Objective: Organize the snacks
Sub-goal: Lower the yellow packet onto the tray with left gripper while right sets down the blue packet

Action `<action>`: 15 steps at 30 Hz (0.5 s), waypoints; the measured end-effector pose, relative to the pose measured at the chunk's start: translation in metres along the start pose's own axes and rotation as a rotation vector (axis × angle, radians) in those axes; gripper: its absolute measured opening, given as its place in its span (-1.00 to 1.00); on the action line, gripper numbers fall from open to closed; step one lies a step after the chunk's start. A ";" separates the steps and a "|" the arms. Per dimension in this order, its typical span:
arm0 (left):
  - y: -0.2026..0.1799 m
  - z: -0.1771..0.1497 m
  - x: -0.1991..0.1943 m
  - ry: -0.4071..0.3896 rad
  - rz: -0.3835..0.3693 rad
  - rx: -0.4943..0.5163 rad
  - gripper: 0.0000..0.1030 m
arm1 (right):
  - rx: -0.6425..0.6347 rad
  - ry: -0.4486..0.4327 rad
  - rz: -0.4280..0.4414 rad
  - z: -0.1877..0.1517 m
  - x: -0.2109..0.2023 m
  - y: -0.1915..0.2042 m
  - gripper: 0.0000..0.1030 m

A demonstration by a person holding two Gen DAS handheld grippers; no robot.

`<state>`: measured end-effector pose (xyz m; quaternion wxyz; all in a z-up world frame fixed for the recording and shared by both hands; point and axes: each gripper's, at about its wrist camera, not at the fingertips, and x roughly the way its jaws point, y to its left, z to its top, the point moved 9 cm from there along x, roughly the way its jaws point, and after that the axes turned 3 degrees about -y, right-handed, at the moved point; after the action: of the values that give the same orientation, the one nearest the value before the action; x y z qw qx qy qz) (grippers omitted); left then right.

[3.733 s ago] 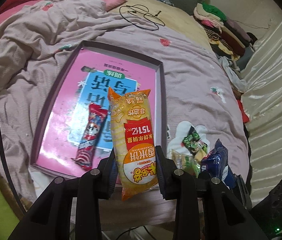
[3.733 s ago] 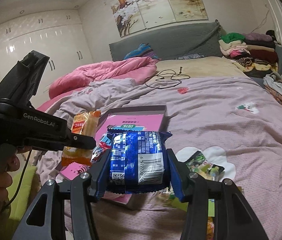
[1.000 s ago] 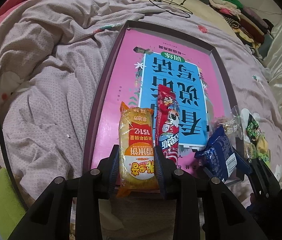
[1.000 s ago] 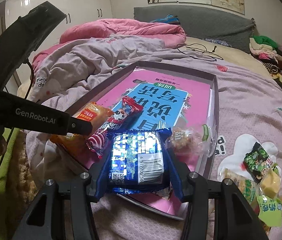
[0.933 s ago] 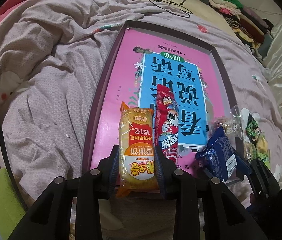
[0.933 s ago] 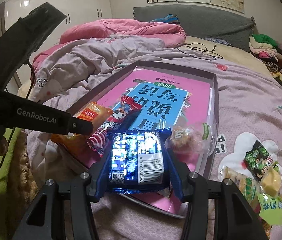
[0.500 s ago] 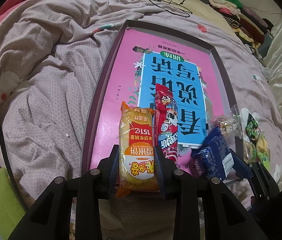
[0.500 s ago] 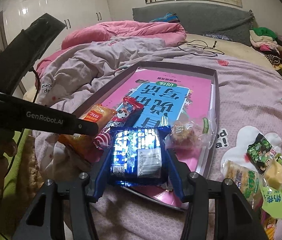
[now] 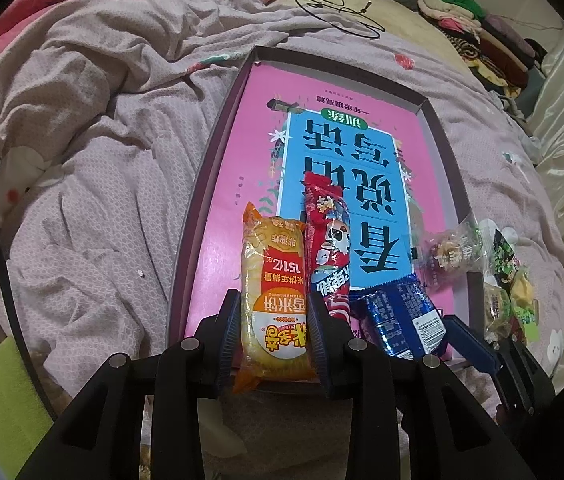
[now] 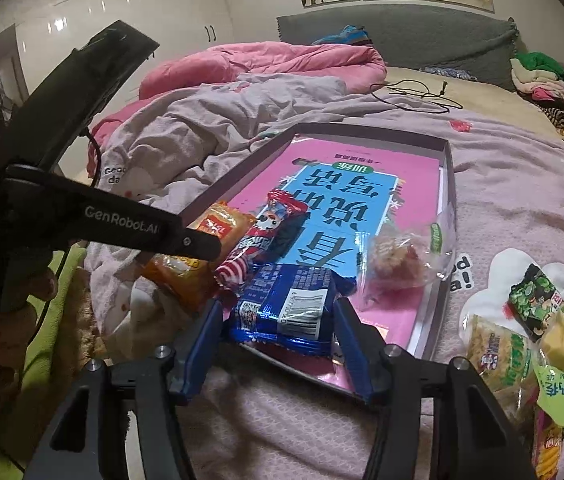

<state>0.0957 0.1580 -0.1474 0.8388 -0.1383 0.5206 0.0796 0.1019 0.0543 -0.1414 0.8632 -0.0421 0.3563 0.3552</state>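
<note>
A shallow box tray [image 9: 210, 160] with a pink and blue printed bottom lies on the bed. My left gripper [image 9: 274, 304] is shut on an orange-yellow rice cracker packet [image 9: 274, 280], which rests at the tray's near left. A red packet [image 9: 325, 248] lies just right of it. In the right wrist view my right gripper [image 10: 278, 306] has its jaws opening around a blue packet [image 10: 285, 312]. That packet lies tilted on the tray's near edge [image 10: 421, 340], with a gap showing at the left pad. A clear snack bag [image 10: 397, 256] leans on the tray's right wall.
Several loose snack packets [image 10: 529, 332] lie on the sheet right of the tray. A crumpled quilt [image 9: 102, 120] rises on the left. A black cable [image 9: 333, 4] and a clothes pile [image 10: 541, 76] sit farther back. A hand [image 10: 14, 304] holds the left gripper.
The right jaws have widened and the blue packet has tipped down onto the tray's near edge. The left gripper and its orange packet have stayed put.
</note>
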 end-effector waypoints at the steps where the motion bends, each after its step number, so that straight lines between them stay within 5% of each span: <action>1: 0.000 0.000 -0.001 -0.001 0.001 0.000 -0.33 | -0.001 -0.003 0.001 0.000 -0.001 0.001 0.11; 15: -0.001 0.002 -0.008 -0.012 0.001 0.003 -0.33 | 0.008 0.013 -0.059 -0.002 0.002 -0.012 0.13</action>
<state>0.0942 0.1573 -0.1392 0.8420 -0.1365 0.5158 0.0802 0.1093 0.0462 -0.1463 0.8712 -0.0511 0.3618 0.3278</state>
